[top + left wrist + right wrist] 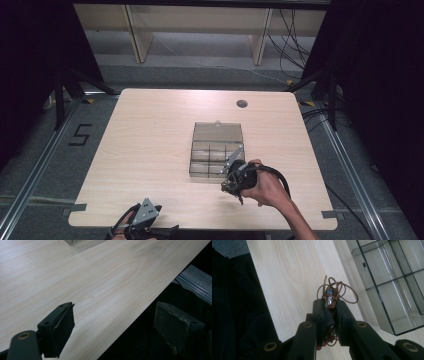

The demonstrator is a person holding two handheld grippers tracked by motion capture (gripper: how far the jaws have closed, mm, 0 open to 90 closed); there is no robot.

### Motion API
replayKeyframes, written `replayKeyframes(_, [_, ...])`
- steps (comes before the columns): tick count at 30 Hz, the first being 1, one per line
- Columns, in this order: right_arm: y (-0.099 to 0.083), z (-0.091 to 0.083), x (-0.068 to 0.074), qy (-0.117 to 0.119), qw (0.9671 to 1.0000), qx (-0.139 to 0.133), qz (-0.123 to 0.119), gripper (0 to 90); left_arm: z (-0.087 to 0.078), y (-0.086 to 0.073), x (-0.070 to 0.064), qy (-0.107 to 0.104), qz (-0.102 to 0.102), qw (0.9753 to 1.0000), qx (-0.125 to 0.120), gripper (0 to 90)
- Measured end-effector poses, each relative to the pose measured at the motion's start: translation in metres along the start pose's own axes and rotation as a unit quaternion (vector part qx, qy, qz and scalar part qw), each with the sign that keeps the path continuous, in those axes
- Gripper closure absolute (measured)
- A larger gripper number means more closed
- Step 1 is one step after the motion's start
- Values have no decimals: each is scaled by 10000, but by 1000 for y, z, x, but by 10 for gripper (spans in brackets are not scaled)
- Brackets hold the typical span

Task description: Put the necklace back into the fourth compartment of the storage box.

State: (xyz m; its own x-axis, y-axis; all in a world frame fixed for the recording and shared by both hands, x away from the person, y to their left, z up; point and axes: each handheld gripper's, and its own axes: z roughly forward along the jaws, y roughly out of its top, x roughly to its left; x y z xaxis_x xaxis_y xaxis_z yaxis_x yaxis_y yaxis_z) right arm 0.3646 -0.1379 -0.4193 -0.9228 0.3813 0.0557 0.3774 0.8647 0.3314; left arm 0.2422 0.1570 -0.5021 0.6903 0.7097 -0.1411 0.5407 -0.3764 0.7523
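Right gripper (331,305) jaws clenched on cord bundle (334,293) beside clear box (216,149); left gripper (120,327) jaws released, straddling table (150,130) edge.

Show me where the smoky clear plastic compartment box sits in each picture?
High view: the smoky clear plastic compartment box sits mid-table, lid open.
Left gripper view: its corner at the top edge.
Right gripper view: upper right, beyond the brown wire bundle.
Shared landmark: pale wooden table.

A pale wooden table (150,145) with rounded corners and 1 dark round cable hole (242,104) carries a clear compartment box (216,150), lid laid open behind it.
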Motion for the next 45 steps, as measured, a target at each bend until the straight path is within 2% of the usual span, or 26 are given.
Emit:
replayKeyframes(2, [2,-1,0,20,10000,11,3,803,0,0,0,4,-7,10000,-9,160])
replayKeyframes(3, [3,-1,-1,41,10000,10,20,803,-1,1,2,21,126,9999,23,160])
replayKeyframes(5, [6,-2,-2,73,10000,28,25,803,-1,1,2,59,144,9999,39,160])
replayKeyframes(8, [11,-5,-4,132,9999,56,-31,803,0,0,1,13,90,10000,-8,160])
replayKeyframes(11, [17,-8,-5,49,10000,19,-73,803,0,0,1,-22,66,10000,47,160])
replayKeyframes(12, [22,-10,-4,109,9999,45,-19,803,0,0,1,-33,3,10000,78,160])
replayKeyframes(14, [28,-13,-5,72,10000,57,-8,803,0,1,2,-22,87,10000,37,160])
replayKeyframes(15, [28,-13,-5,72,10000,57,-8,803,-2,1,3,27,179,9997,143,160])
replayKeyframes(16, [34,-14,-7,-4,9999,36,-151,803,0,0,2,42,107,9999,-5,160])
replayKeyframes(17, [36,-14,-7,-25,9999,62,-104,803,0,0,2,42,107,9999,-5,160])
replayKeyframes(19, [39,-14,-8,29,9998,23,-173,803,-2,1,3,17,158,9998,103,160])
replayKeyframes(20, [45,-16,-9,53,10000,60,-56,803,-1,1,2,40,130,9999,24,160])
replayKeyframes(21, [45,-16,-9,53,10000,60,-56,803,-1,1,2,40,130,9999,24,160])
replayKeyframes(22, [47,-15,-10,51,9998,27,-177,803,-1,1,3,32,143,9999,23,160])
replayKeyframes(23, [51,-15,-11,-51,9998,123,-149,803,-1,1,3,43,135,9999,27,160])
replayKeyframes(25, [56,-16,-12,-29,9999,130,-63,803,-1,1,1,2,66,10000,-27,160])
replayKeyframes(26, [59,-17,-13,-51,9998,149,-90,803,-1,1,2,-37,67,10000,6,160])
replayKeyframes(27, [59,-17,-13,-51,9998,149,-90,803,-3,1,4,6,180,9998,128,160])
replayKeyframes(30, [67,-17,-16,-16,9997,86,-211,803,-2,1,3,4,145,9999,40,160])
replayKeyframes(31, [70,-18,-17,-17,9998,92,-156,803,-2,1,3,49,163,9998,56,160])
replayKeyframes(33, [75,-18,-20,-36,9998,140,-145,803,-1,1,2,-56,74,10000,21,160])
replayKeyframes(34, [80,-17,-22,-49,9997,139,-187,803,-2,1,3,-10,174,9998,92,160])
replayKeyframes(35, [80,-17,-22,-49,9997,139,-187,803,-3,2,4,0,173,9998,113,160])
replayKeyframes(37, [84,-18,-23,-60,9998,130,-134,803,-2,1,2,-58,69,10000,9,160])
replayKeyframes(38, [87,-18,-24,-83,9998,108,-148,803,-3,1,4,-7,177,9998,128,160])
replayKeyframes(45, [98,-14,-32,-60,9998,198,-67,803,-2,1,3,-25,128,9999,70,160])
